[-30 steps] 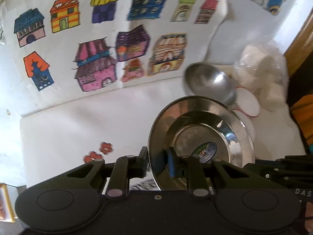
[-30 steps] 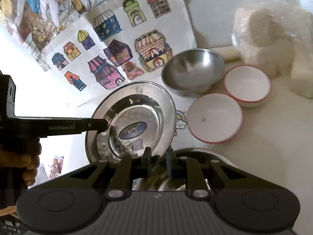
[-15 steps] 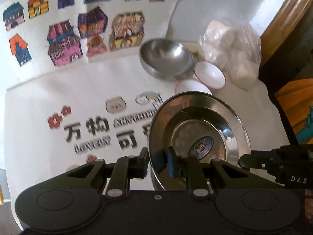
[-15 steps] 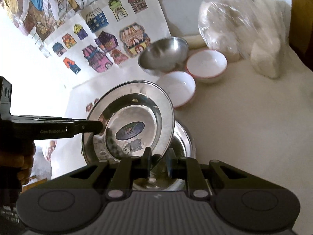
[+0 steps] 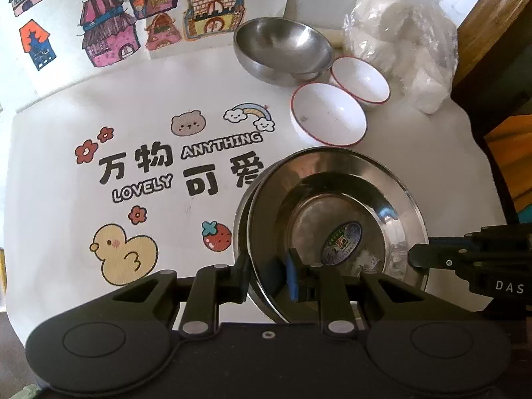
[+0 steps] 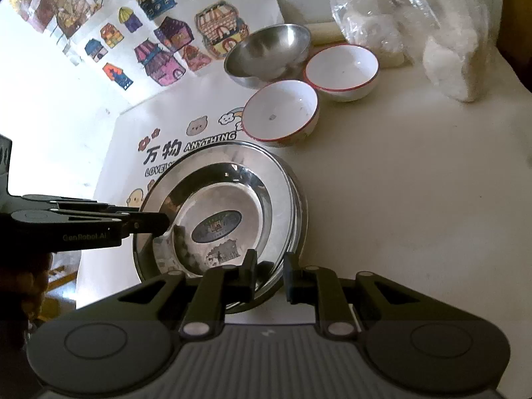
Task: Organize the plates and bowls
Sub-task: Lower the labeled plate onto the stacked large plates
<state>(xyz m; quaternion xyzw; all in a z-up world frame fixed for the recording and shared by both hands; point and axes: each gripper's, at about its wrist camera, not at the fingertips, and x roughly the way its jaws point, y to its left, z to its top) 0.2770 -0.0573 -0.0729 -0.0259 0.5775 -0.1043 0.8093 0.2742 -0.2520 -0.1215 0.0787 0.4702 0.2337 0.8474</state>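
A steel plate (image 5: 335, 206) with a blue sticker lies on top of another steel plate on the table; it also shows in the right wrist view (image 6: 216, 206). My left gripper (image 5: 267, 271) is shut on its near-left rim. My right gripper (image 6: 268, 274) is shut on the opposite rim. Behind the plates stand a steel bowl (image 5: 282, 46) and two white red-rimmed bowls (image 5: 329, 116), (image 5: 360, 78). They also show in the right wrist view: the steel bowl (image 6: 266, 51) and the white bowls (image 6: 281, 109), (image 6: 342, 68).
A clear plastic bag of white lumps (image 5: 402, 40) sits at the back right. A white cloth with cartoon prints and text (image 5: 139, 173) covers the table's left part. House drawings (image 5: 109, 36) hang on the wall behind. A wooden edge (image 5: 492, 10) is at far right.
Both grippers lowered the stickered plate from a tilted, raised hold down onto the other steel plate. The cameras now look more steeply down at the table.
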